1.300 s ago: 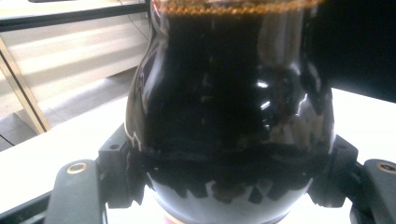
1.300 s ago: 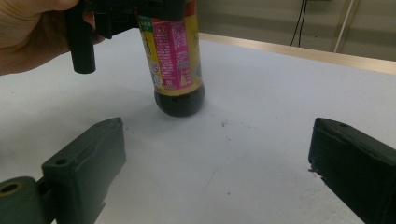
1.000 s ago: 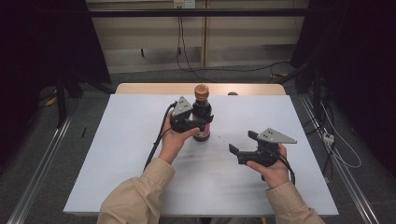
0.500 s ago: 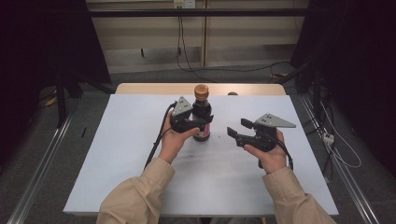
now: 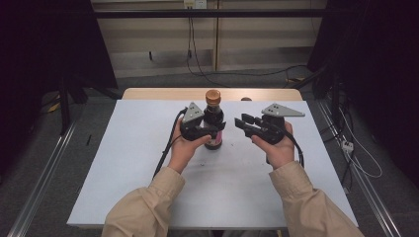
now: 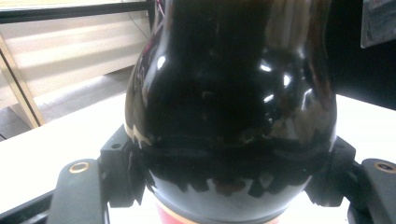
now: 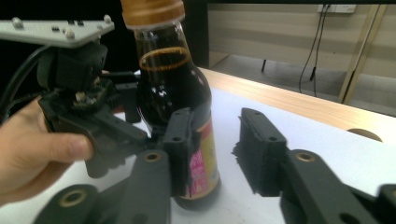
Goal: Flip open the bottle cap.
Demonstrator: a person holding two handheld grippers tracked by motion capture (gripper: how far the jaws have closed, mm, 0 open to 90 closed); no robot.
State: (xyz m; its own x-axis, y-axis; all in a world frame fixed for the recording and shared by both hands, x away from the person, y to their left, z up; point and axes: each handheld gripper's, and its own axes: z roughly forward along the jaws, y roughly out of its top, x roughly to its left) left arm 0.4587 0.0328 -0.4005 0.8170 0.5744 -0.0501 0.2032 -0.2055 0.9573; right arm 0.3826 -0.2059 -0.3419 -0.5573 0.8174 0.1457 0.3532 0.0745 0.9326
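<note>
1. The dark sauce bottle [image 5: 214, 121] stands upright on the white table [image 5: 148, 163], toward the far edge and about midway across. Its orange-brown screw cap [image 5: 213, 96] is on, and dark liquid fills it to a ring in the neck, as the right gripper view shows [image 7: 163, 56].

2. Your left gripper [image 5: 201, 129] is clamped on the bottle's body just under the shoulder. In the left gripper view, the jaws press the glass [image 6: 233, 93] from both sides. This looks like a steadying hold, pinning the bottle to the table so that it can't spin or tip while the top is worked.

3. Your right gripper [image 5: 245, 124] hangs just to the right of the bottle, jaws aimed toward it. They have just been closing and now stand part-open with nothing between them. In the right gripper view, one jaw lies in front of the red and yellow label [image 7: 205, 154], but I can't tell whether it touches.

4. I'd judge that the right gripper is heading for the cap, which sits above where its jaws now point. You would need to lift further before gripping.

5. Beyond the table, a low wooden shelf [image 5: 163, 49] and trailing cables [image 5: 197, 69] sit well clear.
</note>
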